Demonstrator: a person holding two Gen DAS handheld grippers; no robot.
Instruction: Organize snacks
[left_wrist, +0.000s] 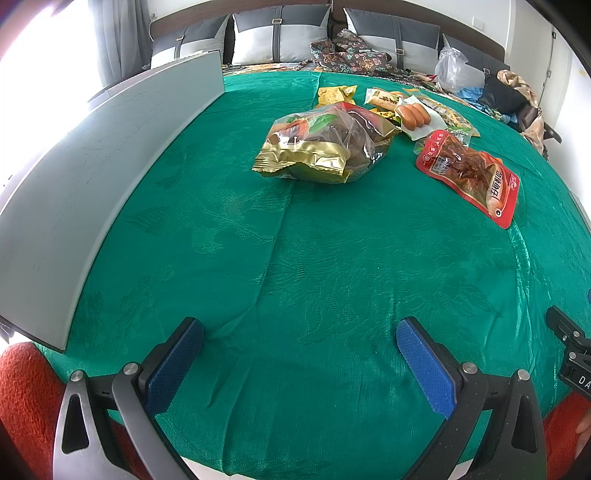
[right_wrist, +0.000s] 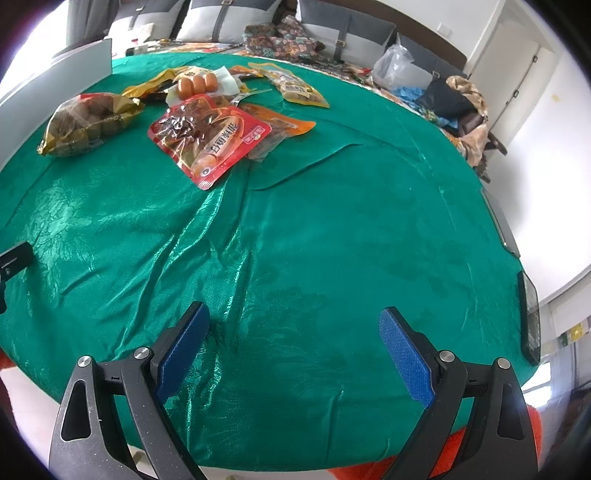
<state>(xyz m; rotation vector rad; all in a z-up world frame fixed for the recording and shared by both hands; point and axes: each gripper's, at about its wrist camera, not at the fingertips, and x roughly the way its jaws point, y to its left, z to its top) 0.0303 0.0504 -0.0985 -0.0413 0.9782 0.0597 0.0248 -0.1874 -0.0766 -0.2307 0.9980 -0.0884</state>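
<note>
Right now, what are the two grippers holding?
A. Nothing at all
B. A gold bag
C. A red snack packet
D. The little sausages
A. The left gripper and right gripper are both wide open over bare green cloth, and the red packet lies far off with the other snacks.

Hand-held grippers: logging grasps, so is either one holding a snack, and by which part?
Nothing is held. The left hand-held gripper and right hand-held gripper are both open over bare green cloth.
</note>
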